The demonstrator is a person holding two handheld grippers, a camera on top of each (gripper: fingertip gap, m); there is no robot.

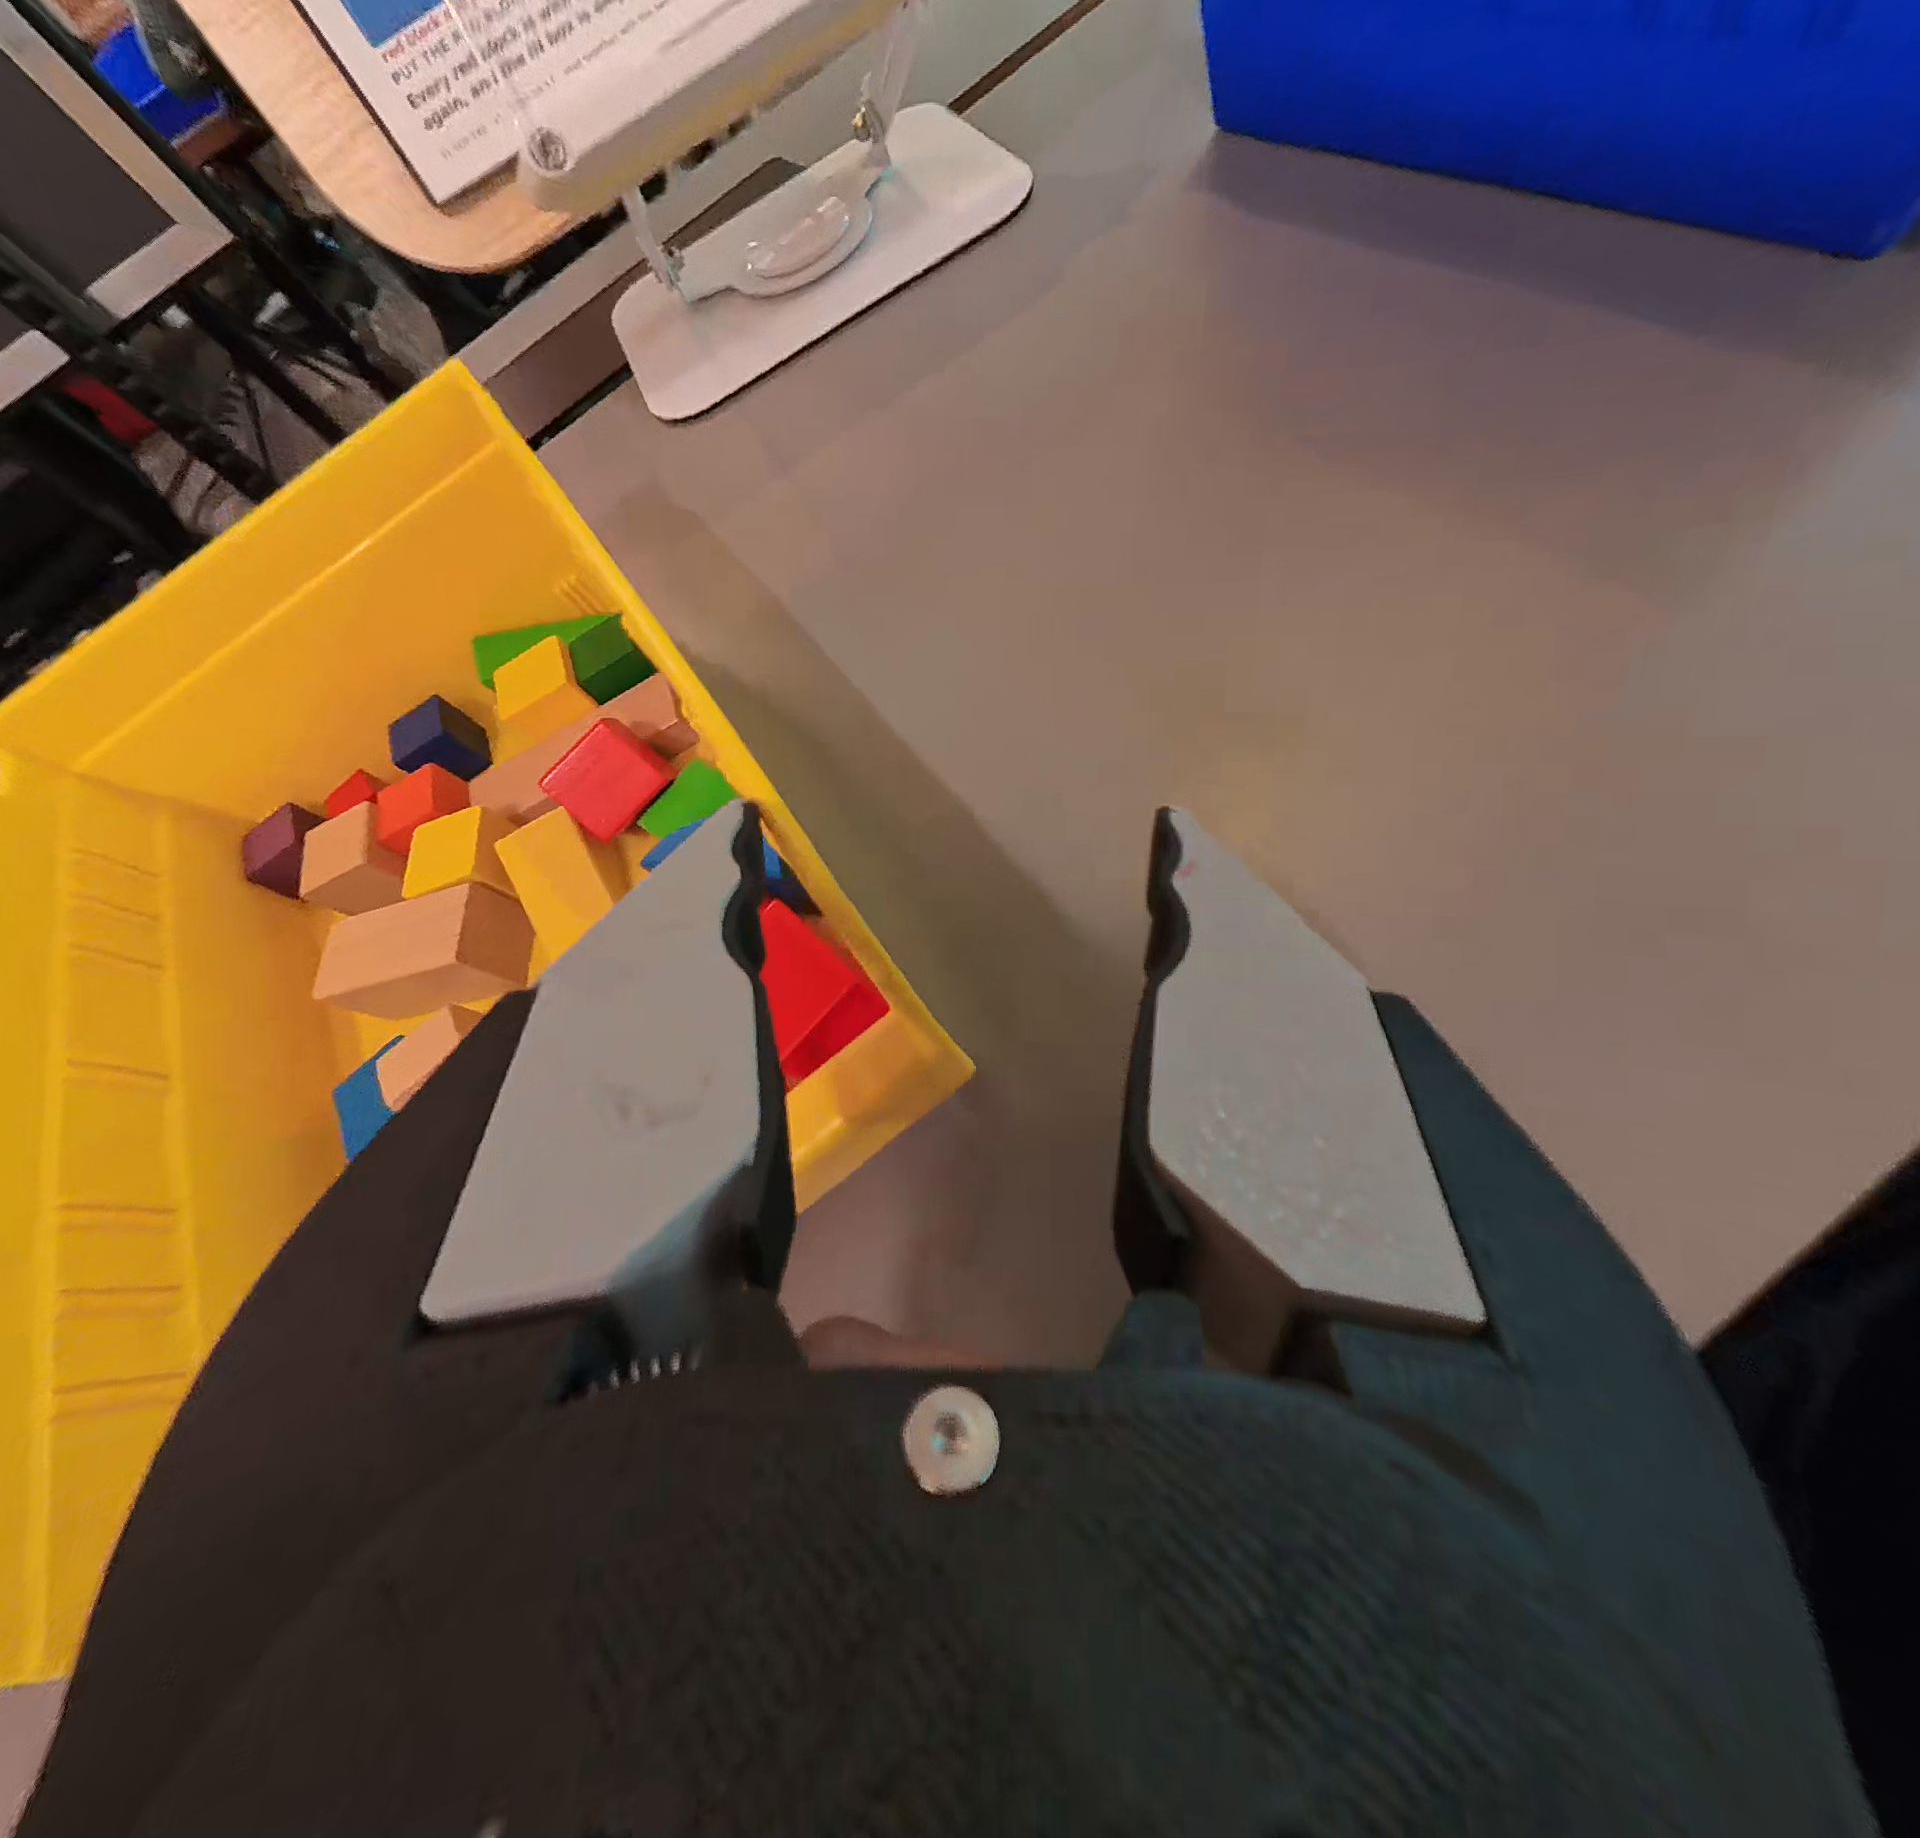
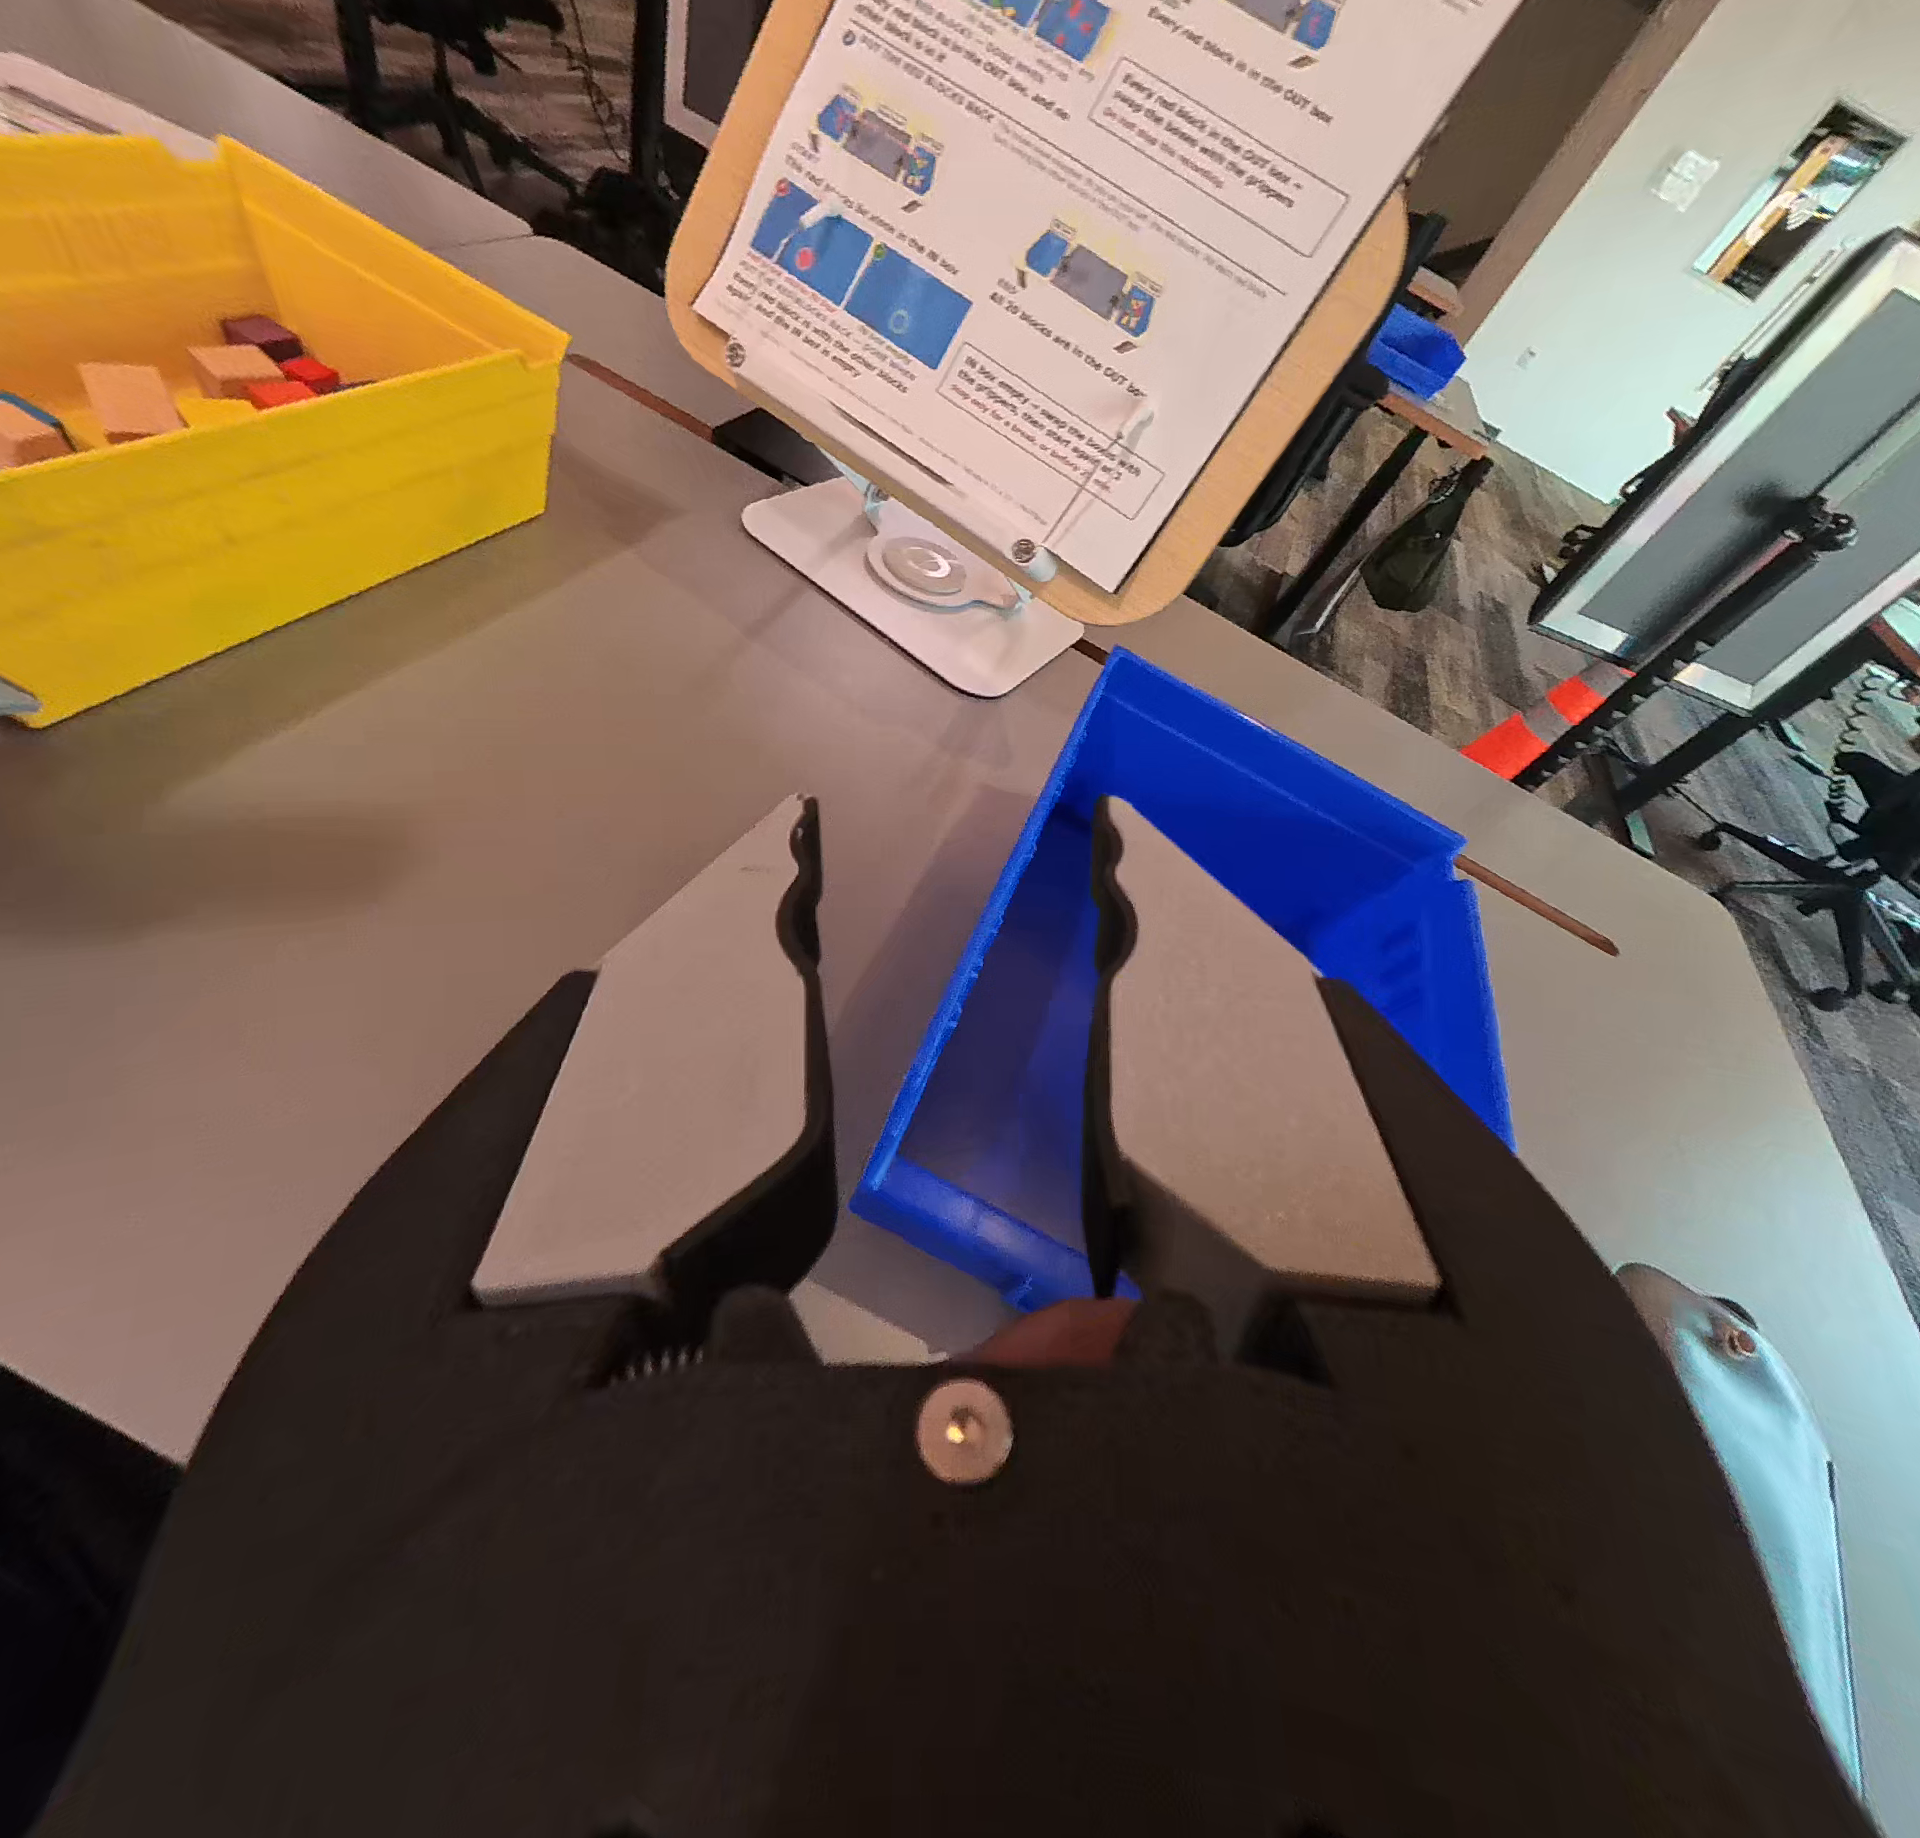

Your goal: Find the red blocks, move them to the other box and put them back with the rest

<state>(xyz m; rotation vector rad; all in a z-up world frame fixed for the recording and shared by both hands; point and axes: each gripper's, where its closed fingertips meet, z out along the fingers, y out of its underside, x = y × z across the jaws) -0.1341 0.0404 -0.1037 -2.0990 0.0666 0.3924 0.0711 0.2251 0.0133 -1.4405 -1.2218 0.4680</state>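
On the left sits the yellow box (image 1: 312, 583), full of mixed wooden blocks. 2 clearly red blocks show among them: a red cube (image 1: 606, 777) lying on top of the pile and a larger red wedge (image 1: 816, 988) against the box's near right wall. The left gripper (image 1: 951, 832) hovers over that right edge with its jaws spread wide and nothing between them. The wedge lies just under and beside the left jaw, the cube a little ahead and to the left, so I judge this gripper must swing left and dip into the box.

Further right, past the stand holding a printed sheet (image 2: 1039, 230), the blue box (image 2: 1247, 812) rests on the grey surface (image 2: 520, 749); what shows of it looks empty. The right gripper (image 2: 956, 822) hangs over its left wall, jaws parted and empty, well apart from the red blocks.
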